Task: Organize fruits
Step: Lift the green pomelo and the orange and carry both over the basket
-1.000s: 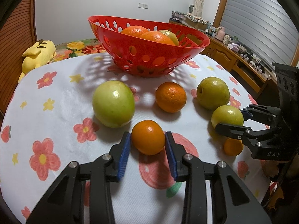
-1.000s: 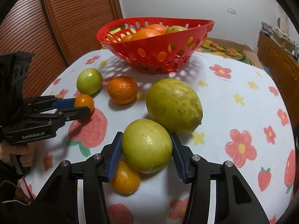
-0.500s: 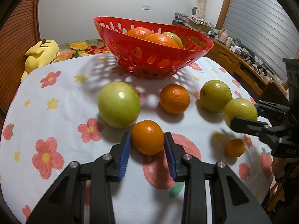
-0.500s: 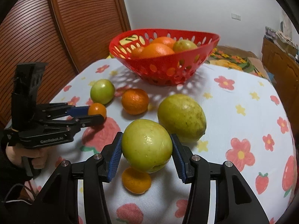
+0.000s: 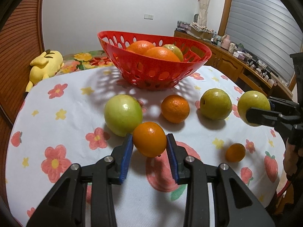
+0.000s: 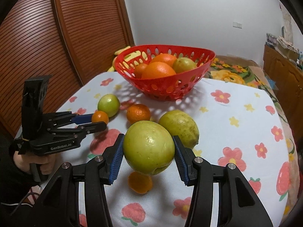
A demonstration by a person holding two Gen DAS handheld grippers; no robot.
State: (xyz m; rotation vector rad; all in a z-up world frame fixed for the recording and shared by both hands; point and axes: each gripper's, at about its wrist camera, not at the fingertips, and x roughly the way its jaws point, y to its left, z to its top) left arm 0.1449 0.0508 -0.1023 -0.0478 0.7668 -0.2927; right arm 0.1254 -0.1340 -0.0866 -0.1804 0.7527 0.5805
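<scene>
Clamping a small orange (image 5: 149,139), left claw (image 5: 149,152); right claw (image 6: 148,156) grips stem-down green apple (image 6: 149,147).

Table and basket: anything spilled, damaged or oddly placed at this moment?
Nothing stands out. The red basket sits upright with fruit inside, loose fruit lies apart on the flowered cloth, and each gripper holds one piece: left an orange, right a green fruit.

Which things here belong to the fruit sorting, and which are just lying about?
Job: red perforated plastic basket; small orange in left tool; yellow-green apple in right tool.
Lying about: yellow plush toy; cluttered wooden sideboard.
</scene>
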